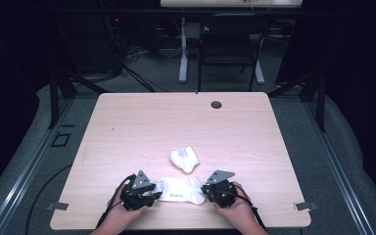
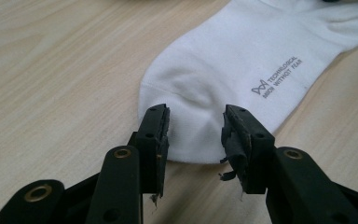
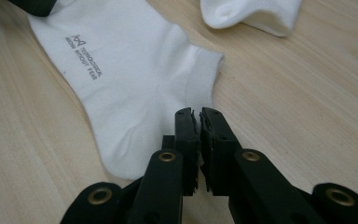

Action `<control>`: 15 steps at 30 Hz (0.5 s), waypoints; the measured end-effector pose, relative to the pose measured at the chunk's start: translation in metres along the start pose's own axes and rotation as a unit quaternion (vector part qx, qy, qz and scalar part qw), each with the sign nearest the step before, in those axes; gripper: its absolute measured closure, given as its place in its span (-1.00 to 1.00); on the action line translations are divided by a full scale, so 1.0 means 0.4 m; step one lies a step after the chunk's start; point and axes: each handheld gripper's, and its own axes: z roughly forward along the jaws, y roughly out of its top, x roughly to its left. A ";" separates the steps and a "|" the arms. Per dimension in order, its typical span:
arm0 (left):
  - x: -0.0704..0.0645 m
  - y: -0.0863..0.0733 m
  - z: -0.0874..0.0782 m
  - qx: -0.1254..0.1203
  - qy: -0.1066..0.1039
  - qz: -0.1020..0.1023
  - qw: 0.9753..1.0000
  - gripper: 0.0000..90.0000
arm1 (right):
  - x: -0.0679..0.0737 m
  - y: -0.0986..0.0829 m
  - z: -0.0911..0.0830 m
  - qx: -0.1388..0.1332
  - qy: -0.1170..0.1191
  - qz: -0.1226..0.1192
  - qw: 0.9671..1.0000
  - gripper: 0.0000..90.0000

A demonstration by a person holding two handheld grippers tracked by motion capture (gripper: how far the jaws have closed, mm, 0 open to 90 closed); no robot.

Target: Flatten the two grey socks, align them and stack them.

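a white sock (image 1: 181,190) lies flat on the table (image 1: 142,127), at about 6 o'clock on the tabletop, near the person's edge. it runs side to side between the two grippers. grey print sits on its sole part, readable in the left gripper view (image 2: 242,65) and the right gripper view (image 3: 126,74).

the left gripper (image 1: 152,195) sits at the sock's 9 o'clock end, held in the left hand (image 1: 122,210). in the left gripper view (image 2: 195,135) its jaws stand apart, one on each side of the sock's rounded end, with the cloth edge lying between them. the pads (image 2: 161,133) are close to the cloth, but not closed on it.

the right gripper (image 1: 204,191) sits at the sock's 3 o'clock end, held in the right hand (image 1: 237,208). in the right gripper view (image 3: 199,116) its jaws are together, with only a thin slit between the pads (image 3: 186,135). the tips rest at the sock's edge near the cuff; i cannot tell whether any cloth is pinched between them.

a second sock (image 1: 185,159), crumpled, lies at about 12 o'clock from the flat one, just beyond it and apart from it. its edge shows at 1 o'clock in the right gripper view (image 3: 251,14).
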 end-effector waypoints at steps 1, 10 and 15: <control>-0.002 -0.001 -0.001 -0.001 0.000 0.000 1.000 0.33 | 0.000 -0.001 -0.002 0.000 0.000 0.004 1.000 0.90; -0.010 -0.009 -0.009 -0.001 -0.008 -0.009 1.000 0.31 | 0.007 -0.005 -0.004 0.000 -0.005 0.003 1.000 0.88; -0.011 -0.003 -0.024 -0.013 -0.007 -0.014 1.000 0.28 | 0.004 0.001 -0.012 -0.005 0.002 0.015 1.000 0.77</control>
